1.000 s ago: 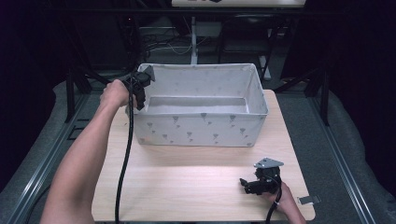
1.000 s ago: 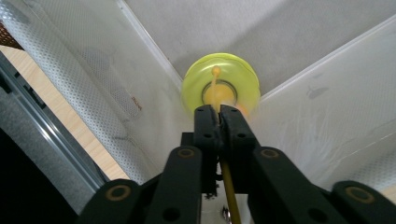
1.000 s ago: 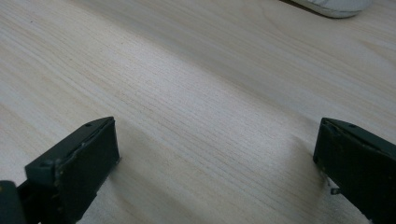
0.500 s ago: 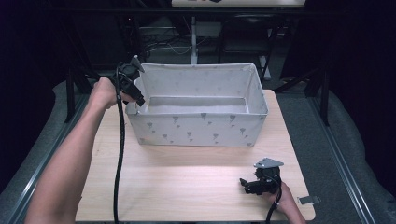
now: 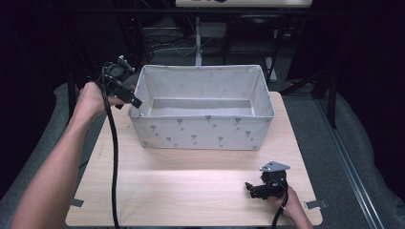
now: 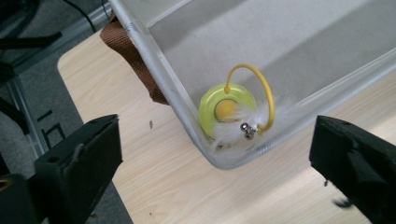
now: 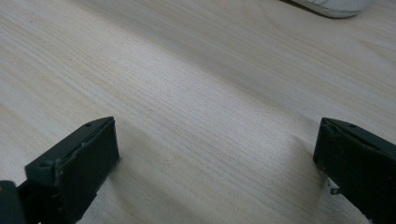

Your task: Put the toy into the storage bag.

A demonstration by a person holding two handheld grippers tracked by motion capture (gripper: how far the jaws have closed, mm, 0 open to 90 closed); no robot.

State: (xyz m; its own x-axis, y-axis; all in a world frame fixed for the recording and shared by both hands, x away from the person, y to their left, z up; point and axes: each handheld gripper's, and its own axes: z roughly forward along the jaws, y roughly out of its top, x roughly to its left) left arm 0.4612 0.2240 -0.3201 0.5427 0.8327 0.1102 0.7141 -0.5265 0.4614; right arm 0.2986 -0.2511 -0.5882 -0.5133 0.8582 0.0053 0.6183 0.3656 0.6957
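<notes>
From above, your left gripper (image 5: 135,101) hangs at the near left corner of the fabric bin (image 5: 205,129), whose front wall hides its contents. Your right gripper (image 5: 250,187) rests low on the table (image 5: 181,191).

Looking along your left gripper, its jaws have just been opening, nothing between them; the yellow feather toy (image 6: 233,109) lies inside the bin's corner, blurred through the wall.

Your right gripper's jaws stand released over bare wood.

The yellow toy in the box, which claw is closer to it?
Left. The left claw hangs open at the box's left corner, just above the yellow toy lying inside. The right claw rests open on the table, far off near the front right.
</notes>
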